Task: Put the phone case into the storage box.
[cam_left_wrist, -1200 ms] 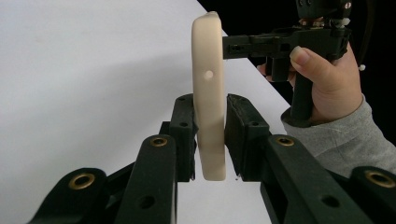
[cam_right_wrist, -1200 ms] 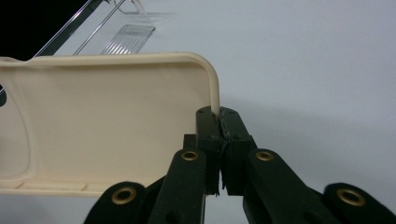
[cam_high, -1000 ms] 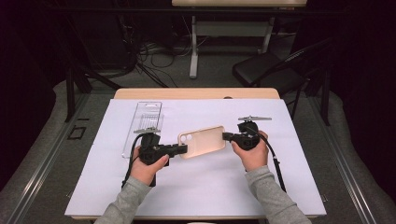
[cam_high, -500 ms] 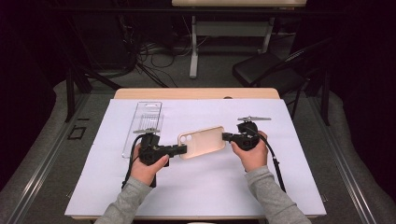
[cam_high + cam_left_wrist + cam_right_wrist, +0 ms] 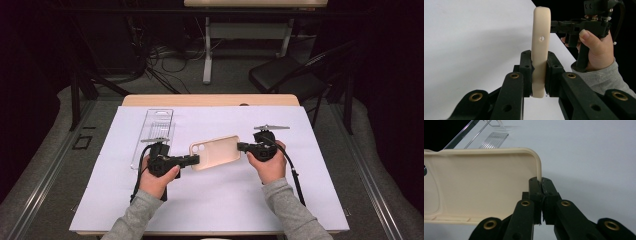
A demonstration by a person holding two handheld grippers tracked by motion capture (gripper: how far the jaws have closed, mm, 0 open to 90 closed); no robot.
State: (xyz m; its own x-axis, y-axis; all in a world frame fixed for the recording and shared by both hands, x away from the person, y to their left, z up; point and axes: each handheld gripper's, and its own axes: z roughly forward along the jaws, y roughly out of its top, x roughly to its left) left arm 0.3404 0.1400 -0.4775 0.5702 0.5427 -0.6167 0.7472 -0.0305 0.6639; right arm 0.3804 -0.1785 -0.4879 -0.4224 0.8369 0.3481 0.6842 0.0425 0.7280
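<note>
A cream phone case [image 5: 216,151] is held above the white table cover between both grippers. My left gripper [image 5: 196,159] is shut on its camera-hole end; in the left gripper view the case [image 5: 539,50] stands edge-on between the jaws [image 5: 539,75]. My right gripper [image 5: 240,146] is shut on the rim at the opposite end. In the right gripper view the case's hollow inside [image 5: 479,185] faces the camera, with the jaws pinching its thin side wall at the corner [image 5: 540,188]. The right hand and its gripper [image 5: 589,27] also appear in the left gripper view.
A clear plastic package tray [image 5: 154,131] lies on the white table cover [image 5: 210,200] at the left rear, seen also as a clear tray [image 5: 482,135] in the right gripper view. Behind the table are a black chair [image 5: 295,75], cables and a desk leg.
</note>
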